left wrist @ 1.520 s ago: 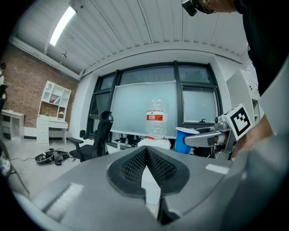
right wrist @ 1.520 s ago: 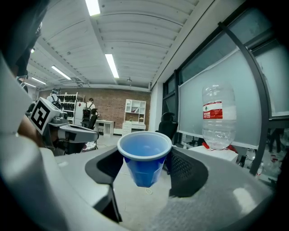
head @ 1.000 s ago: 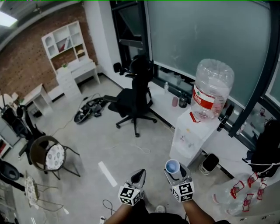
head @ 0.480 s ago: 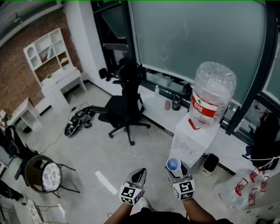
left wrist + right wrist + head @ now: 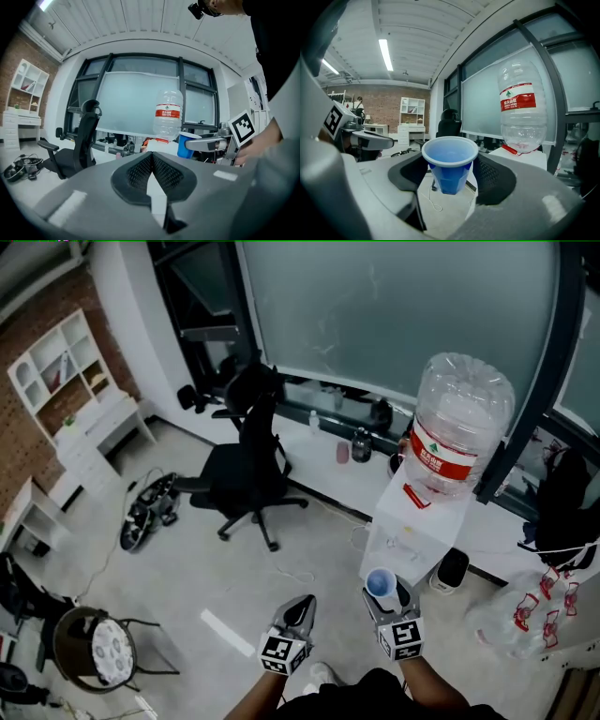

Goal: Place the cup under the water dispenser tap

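Observation:
A blue plastic cup point(image 5: 450, 164) stands upright between the jaws of my right gripper point(image 5: 451, 174), which is shut on it; in the head view the blue cup point(image 5: 381, 583) shows just in front of the white water dispenser point(image 5: 411, 531). The dispenser carries a big clear bottle point(image 5: 459, 427) with a red label, also ahead and to the right as the bottle point(image 5: 519, 105) in the right gripper view. My left gripper point(image 5: 300, 611) hangs beside the right one, shut with nothing in it; its pads point(image 5: 140, 172) meet. The cup point(image 5: 188, 145) shows to the right in the left gripper view.
A black office chair point(image 5: 246, 465) stands left of the dispenser. A low white ledge point(image 5: 328, 465) under the window holds small bottles. Cables point(image 5: 142, 512) lie on the floor, a round-seat chair point(image 5: 98, 648) at lower left, clear bags point(image 5: 525, 615) at right.
Both grippers and the head have moved toward the dispenser, which now sits closer, just ahead of the cup. The cup stays held in the right gripper.

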Available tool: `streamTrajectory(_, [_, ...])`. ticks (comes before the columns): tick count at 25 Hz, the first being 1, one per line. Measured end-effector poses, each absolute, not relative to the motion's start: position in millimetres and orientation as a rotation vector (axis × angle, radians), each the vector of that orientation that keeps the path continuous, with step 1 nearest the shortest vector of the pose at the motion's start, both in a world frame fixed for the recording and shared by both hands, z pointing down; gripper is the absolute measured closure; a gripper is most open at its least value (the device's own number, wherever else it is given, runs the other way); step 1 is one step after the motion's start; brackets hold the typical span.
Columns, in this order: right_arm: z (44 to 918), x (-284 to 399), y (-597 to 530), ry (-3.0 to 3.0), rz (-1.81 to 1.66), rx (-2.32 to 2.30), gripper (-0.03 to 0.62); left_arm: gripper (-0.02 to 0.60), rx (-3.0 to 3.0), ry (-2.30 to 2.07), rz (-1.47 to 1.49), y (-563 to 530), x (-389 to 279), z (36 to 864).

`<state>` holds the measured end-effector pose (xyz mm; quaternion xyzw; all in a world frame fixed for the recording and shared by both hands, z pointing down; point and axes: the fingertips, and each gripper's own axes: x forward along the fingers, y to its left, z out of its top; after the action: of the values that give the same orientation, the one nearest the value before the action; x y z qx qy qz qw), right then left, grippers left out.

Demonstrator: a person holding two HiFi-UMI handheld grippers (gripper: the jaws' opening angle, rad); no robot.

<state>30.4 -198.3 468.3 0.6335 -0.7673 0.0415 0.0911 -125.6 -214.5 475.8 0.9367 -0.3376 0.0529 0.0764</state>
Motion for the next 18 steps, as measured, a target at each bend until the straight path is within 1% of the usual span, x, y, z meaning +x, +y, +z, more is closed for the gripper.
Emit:
streamTrajectory(6, [496,47,-210,-2.199,0.098,1.876,0.293,0.565,2.837,-0.903,0.162,-226,-110,491])
streamTrajectory(18, [569,92,-259,-2.13,0.197,1.977,0.292,0.565,2.769,-0.884,0.28,-282,-69,566])
